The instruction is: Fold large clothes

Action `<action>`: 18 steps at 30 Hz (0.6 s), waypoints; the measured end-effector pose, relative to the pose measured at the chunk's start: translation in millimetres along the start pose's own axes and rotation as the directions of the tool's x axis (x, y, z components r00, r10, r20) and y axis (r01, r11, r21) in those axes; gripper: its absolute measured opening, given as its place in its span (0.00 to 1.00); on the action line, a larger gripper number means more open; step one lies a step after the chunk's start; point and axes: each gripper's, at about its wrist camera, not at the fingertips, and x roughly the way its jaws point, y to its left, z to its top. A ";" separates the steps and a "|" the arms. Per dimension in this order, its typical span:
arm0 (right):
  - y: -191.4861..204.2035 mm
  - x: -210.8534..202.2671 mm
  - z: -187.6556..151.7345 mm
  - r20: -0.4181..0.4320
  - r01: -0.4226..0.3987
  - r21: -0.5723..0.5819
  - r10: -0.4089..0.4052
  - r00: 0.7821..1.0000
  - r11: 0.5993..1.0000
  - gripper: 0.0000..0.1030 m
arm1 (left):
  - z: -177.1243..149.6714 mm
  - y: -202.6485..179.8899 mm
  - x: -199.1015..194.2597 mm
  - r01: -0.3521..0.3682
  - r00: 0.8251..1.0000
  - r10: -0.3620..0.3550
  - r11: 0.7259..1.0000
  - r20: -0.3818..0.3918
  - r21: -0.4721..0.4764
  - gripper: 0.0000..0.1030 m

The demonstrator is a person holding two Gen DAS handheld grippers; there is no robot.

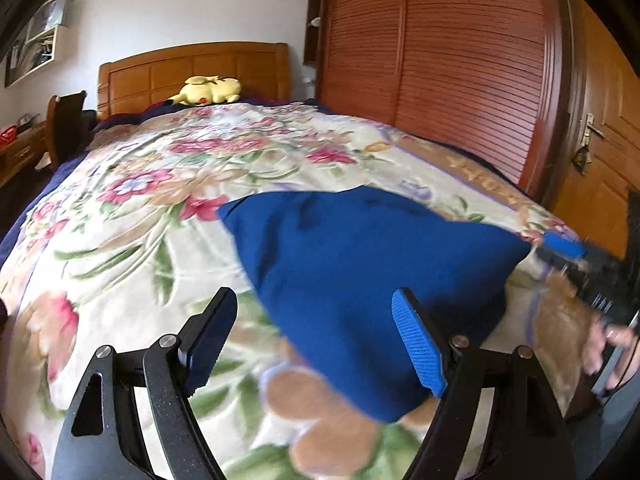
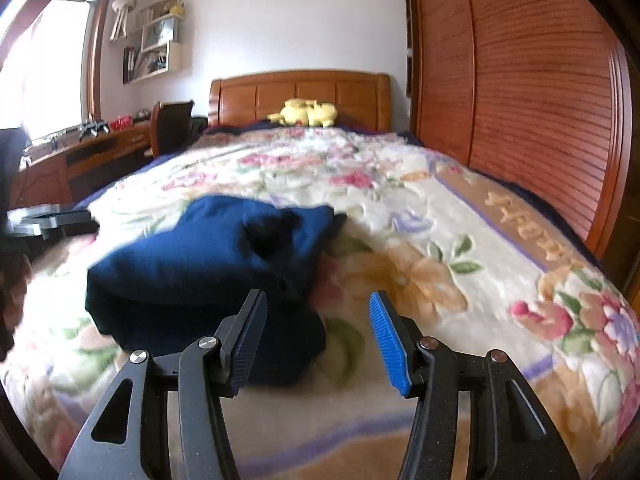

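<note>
A blue garment [image 1: 360,280] lies folded in a compact stack on the floral blanket [image 1: 168,184] of the bed. In the left wrist view my left gripper [image 1: 316,340] is open and empty, with its right pad over the garment's near edge. My right gripper [image 1: 564,246] shows at the garment's right side, held by a hand [image 1: 612,340]. In the right wrist view the garment [image 2: 208,280] is a thick dark-blue stack left of centre. My right gripper [image 2: 318,340] is open and empty, just in front of the stack's right corner.
A wooden headboard [image 2: 300,96] and a yellow plush toy [image 2: 306,112] are at the far end of the bed. A slatted wooden wardrobe [image 2: 520,80] runs along the right. A desk and chair [image 2: 172,120] stand at the left. A door [image 1: 604,160] is at the far right.
</note>
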 end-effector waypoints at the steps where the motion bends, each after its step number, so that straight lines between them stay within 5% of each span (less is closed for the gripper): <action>1: 1.7 -0.9 1.9 0.015 0.001 0.002 -0.001 1.000 1.000 0.54 | -4.3 3.1 0.6 -0.013 1.000 0.013 1.000 0.003 0.005 0.78; 9: 26.6 21.7 26.7 0.032 -0.042 -0.022 0.042 0.999 0.999 0.54 | -24.3 11.2 3.9 -0.033 0.999 0.033 0.999 -0.010 0.033 0.78; 18: 62.3 67.9 34.9 -0.045 -0.143 -0.087 0.140 0.989 0.986 0.54 | -37.3 16.8 4.2 -0.019 0.999 0.020 0.999 -0.037 0.029 0.78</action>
